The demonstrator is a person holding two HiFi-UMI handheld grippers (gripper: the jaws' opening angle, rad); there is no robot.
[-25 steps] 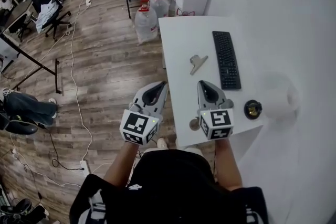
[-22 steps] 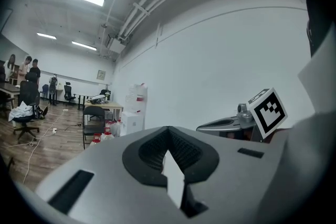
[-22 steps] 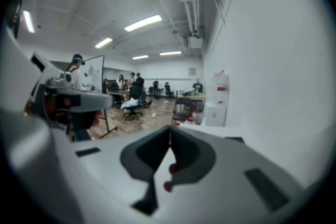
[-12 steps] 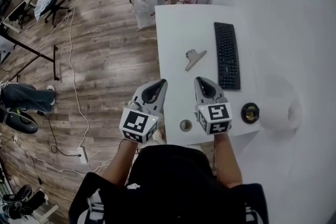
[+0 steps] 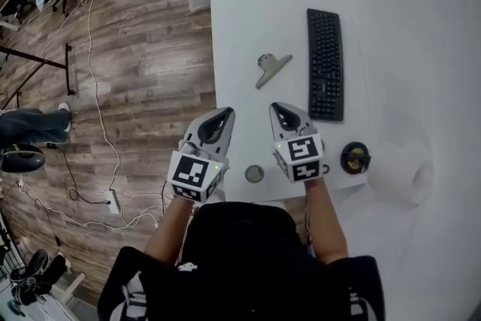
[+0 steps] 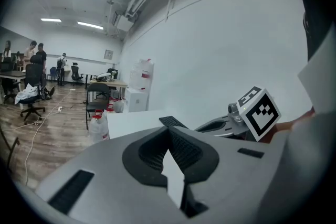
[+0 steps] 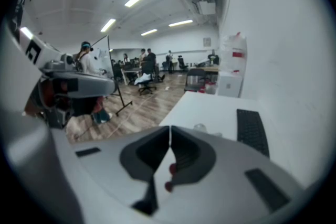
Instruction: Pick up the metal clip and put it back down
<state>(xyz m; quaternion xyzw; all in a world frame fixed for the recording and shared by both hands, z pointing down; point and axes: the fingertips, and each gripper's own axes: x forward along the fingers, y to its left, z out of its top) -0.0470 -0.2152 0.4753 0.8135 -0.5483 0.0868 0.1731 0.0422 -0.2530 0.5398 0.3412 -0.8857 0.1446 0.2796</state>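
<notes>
Since the metal clip lies farther off, our left gripper and right gripper are closed on nothing; we are at the reaching step, and next one must open.

No text I can read anywhere. The marker cubes on my left gripper and right gripper show only black-and-white square patterns, no letters or numbers. Keyboard key legends too small to read. Red label on the white box is blurred
</notes>
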